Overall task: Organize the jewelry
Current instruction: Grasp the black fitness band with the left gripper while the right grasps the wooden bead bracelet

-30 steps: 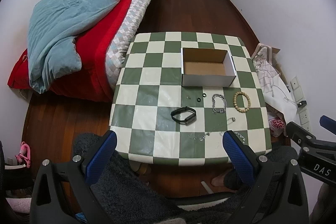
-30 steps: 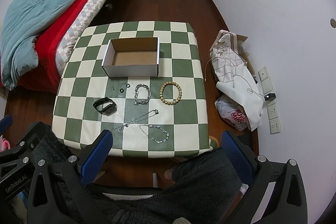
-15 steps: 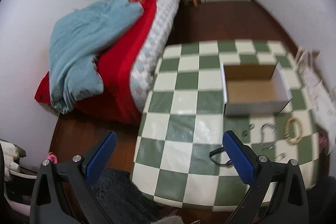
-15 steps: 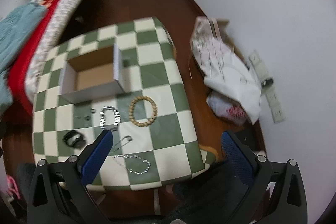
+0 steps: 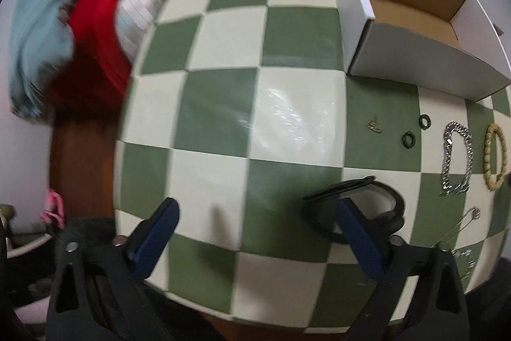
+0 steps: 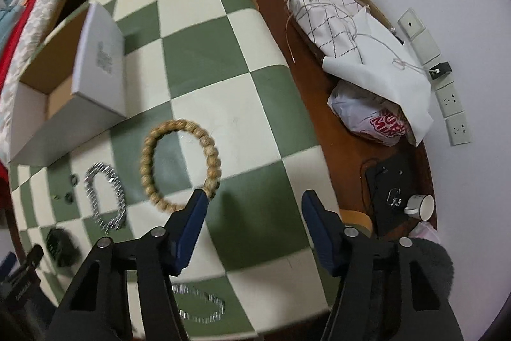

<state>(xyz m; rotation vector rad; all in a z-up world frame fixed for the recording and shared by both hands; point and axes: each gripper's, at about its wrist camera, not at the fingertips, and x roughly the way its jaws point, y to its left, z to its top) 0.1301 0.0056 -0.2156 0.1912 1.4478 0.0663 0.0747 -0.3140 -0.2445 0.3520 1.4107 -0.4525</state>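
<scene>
Far left in the left wrist view: bedding [image 5: 95, 31] in red and pale blue, blurred, beside the checkered table [image 5: 223, 104]. Low over the near part of that table: left gripper [image 5: 255, 227], fingers spread wide, nothing between them; right blue fingertip [image 5: 346, 213] overlapping the black wristband [image 5: 388, 214], contact not determinable. Farther right on the table: small gold-coloured piece [image 5: 375, 126], two dark green rings [image 5: 416, 130] just beside each other, then silver chain bracelet [image 5: 456, 158], then wooden bead bracelet [image 5: 495, 160] at the right edge, all lying flat and apart from one another. Far right: open cardboard box [image 5: 415, 59], white outside, brown inside, nothing visible in it. Thin silver necklace [image 5: 463, 232] near the right near corner, partly hidden behind the gripper frame. In the right wrist view, from the left: same box [image 6: 95, 75] at far left, chain bracelet [image 6: 105, 197] nearer, wristband [image 6: 59, 245] blurred at the near left. Bead bracelet [image 6: 179, 162] centre, on the table [image 6: 255, 85]. Right gripper [image 6: 252, 203] above the table, fingers parted, empty; left fingertip [image 6: 199, 203] at the near right rim of the bead bracelet, touching or not cannot be told. Silver necklace [image 6: 198, 306] beneath the gripper body. On the floor to the right: bags [image 6: 357, 53], white mug [image 6: 421, 206].
</scene>
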